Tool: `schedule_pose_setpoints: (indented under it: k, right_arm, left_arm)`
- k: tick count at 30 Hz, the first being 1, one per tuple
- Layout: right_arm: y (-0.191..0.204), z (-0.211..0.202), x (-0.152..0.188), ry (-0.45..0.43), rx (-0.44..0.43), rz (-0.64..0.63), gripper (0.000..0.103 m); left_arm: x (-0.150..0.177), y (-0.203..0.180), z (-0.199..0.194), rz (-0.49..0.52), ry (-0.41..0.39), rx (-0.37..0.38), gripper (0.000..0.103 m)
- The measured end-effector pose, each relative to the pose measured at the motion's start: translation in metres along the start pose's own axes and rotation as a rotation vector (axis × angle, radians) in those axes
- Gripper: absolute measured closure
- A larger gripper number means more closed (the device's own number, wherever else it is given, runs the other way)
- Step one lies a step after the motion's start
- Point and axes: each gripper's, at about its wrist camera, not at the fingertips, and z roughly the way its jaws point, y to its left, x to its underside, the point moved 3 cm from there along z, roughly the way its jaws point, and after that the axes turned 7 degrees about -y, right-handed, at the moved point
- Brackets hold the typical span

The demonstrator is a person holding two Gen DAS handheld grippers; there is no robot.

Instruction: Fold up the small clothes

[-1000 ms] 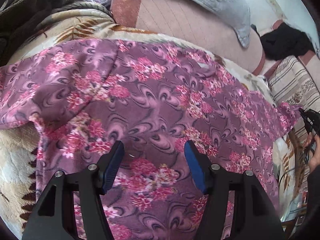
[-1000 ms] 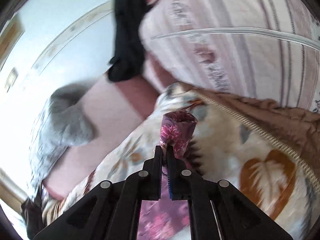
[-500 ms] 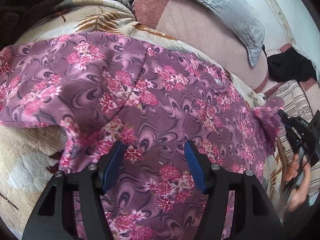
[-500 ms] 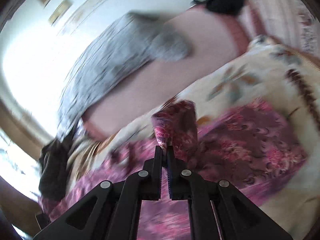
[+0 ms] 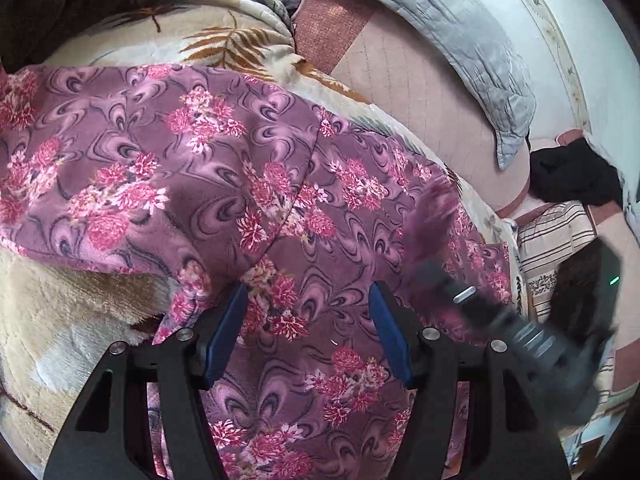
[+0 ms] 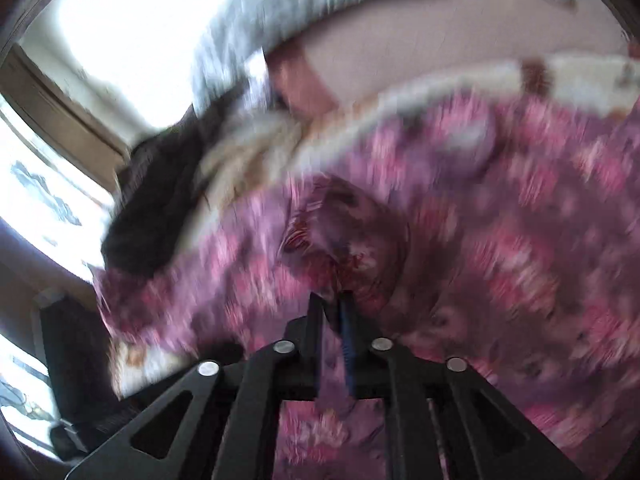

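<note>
We see a bed covered by a cream blanket (image 5: pixel 224 46) with brown leaf print. Behind it a pink padded headboard (image 5: pixel 420 92), a grey quilted pillow (image 5: pixel 460 28) leaning on it. White wall (image 5: pixel 580 40) at back with a thin ornamental border. Dark clothing (image 5: pixel 576 178) heaped at the far end, striped bedding (image 5: pixel 556 228) beside it. In the blurred right wrist view we get a bright window (image 6: pixel 36 196), overexposed, wooden frame (image 6: pixel 60 104).

text: none legible | labels: none | numbers: none | right wrist view: too blurred to read
</note>
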Motion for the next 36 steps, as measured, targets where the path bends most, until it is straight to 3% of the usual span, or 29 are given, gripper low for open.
schedule_pose_setpoints:
  k: [2,4,5,7,9,13,17,18,19,20,21,23,26,29,34,36]
  right_arm:
    - [0.0,0.007,0.015,0.07,0.008,-0.006,0.085]
    - [-0.001,-0.007,0.02,0.057,-0.012,-0.009,0.084]
    - [-0.003,-0.021,0.021,0.016,-0.024,-0.007,0.083]
    - [-0.026,-0.068,0.018,-0.133,-0.03,0.046,0.065]
    - [-0.059,-0.105,0.013,-0.281,0.038,0.13,0.058]
    - [-0.15,-0.171,0.012,-0.515,0.193,0.372,0.057]
    - [-0.206,-0.203,0.019,-0.601,0.21,0.519,0.057]
    - [-0.214,-0.209,0.021,-0.617,0.216,0.534,0.057]
    - [-0.224,-0.214,0.023,-0.632,0.224,0.557,0.057]
    - [-0.231,-0.214,0.023,-0.631,0.224,0.58,0.056]
    - [-0.237,-0.212,0.021,-0.624,0.223,0.595,0.056]
    - [-0.245,-0.21,0.02,-0.618,0.24,0.619,0.056]
    - [-0.258,-0.204,0.017,-0.585,0.259,0.648,0.056]
    - [-0.265,-0.192,0.016,-0.528,0.227,0.665,0.056]
    - [-0.249,-0.168,0.008,-0.417,0.244,0.56,0.052]
    - [-0.24,-0.15,0.006,-0.334,0.246,0.481,0.053]
  left_arm:
    - [0.002,0.0,0.003,-0.007,0.014,0.02,0.041]
    - [0.005,-0.002,0.006,-0.008,0.027,0.035,0.041]
    - [0.007,-0.004,0.007,-0.006,0.033,0.047,0.041]
    - [0.012,-0.011,0.011,-0.001,0.047,0.072,0.038]
    - [0.015,-0.019,0.016,0.006,0.057,0.083,0.029]
    - [0.015,-0.039,0.033,-0.017,0.08,0.067,0.021]
    - [0.011,-0.06,0.055,-0.013,0.098,0.017,0.021]
    - [0.009,-0.065,0.06,-0.011,0.093,-0.006,0.023]
    - [0.007,-0.069,0.063,-0.006,0.082,-0.023,0.046]
    - [0.004,-0.075,0.066,0.013,0.077,-0.04,0.066]
    - [0.002,-0.077,0.069,0.027,0.09,-0.05,0.096]
    - [-0.004,-0.076,0.064,-0.008,0.079,-0.057,0.095]
    - [-0.014,-0.07,0.037,-0.027,-0.007,-0.059,0.095]
    - [-0.019,-0.056,0.014,-0.019,-0.075,-0.123,0.095]
    - [-0.008,-0.029,0.026,-0.06,0.008,-0.176,0.095]
    - [-0.003,-0.025,0.034,-0.055,0.025,-0.193,0.095]
